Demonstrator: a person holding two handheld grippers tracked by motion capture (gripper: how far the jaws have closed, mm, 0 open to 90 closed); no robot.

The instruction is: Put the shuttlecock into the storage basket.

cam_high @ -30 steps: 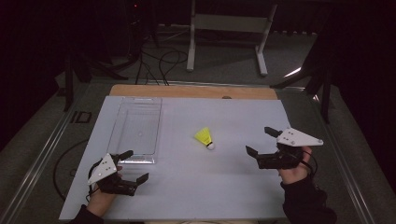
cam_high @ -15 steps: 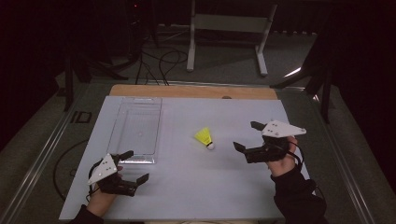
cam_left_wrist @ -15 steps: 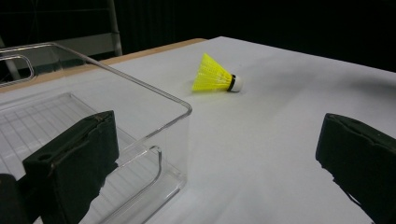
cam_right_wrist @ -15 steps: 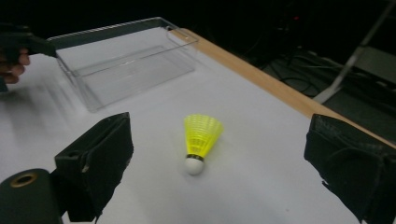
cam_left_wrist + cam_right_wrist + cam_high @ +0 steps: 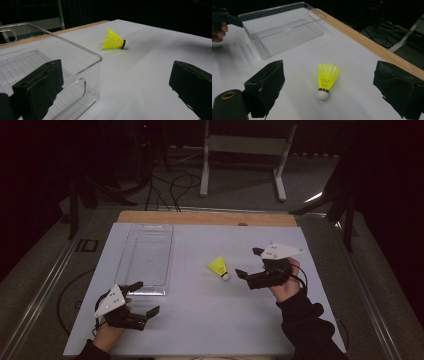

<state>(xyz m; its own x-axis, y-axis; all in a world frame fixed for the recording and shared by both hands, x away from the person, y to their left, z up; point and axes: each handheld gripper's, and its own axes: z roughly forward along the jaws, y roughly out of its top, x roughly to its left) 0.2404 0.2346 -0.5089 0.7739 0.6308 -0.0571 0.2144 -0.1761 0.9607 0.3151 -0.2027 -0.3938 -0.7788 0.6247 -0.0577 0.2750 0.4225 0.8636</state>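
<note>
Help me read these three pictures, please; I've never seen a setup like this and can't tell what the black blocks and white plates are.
No machine here: a person at a table holds a hand-held clamp tool in each hand. The high view looks down from above. There the left gripper waits near the table's front edge, and the right gripper sits close beside a yellow shuttlecock. The other two pictures come from small cameras riding on the tools, so the black blocks at the bottom are each tool's own fingers, spread wide. On the white tabletop lie just the shuttlecock, on its side with its white cork toward the right gripper, and an empty clear plastic box. Nothing is held; both grippers are open.
</note>
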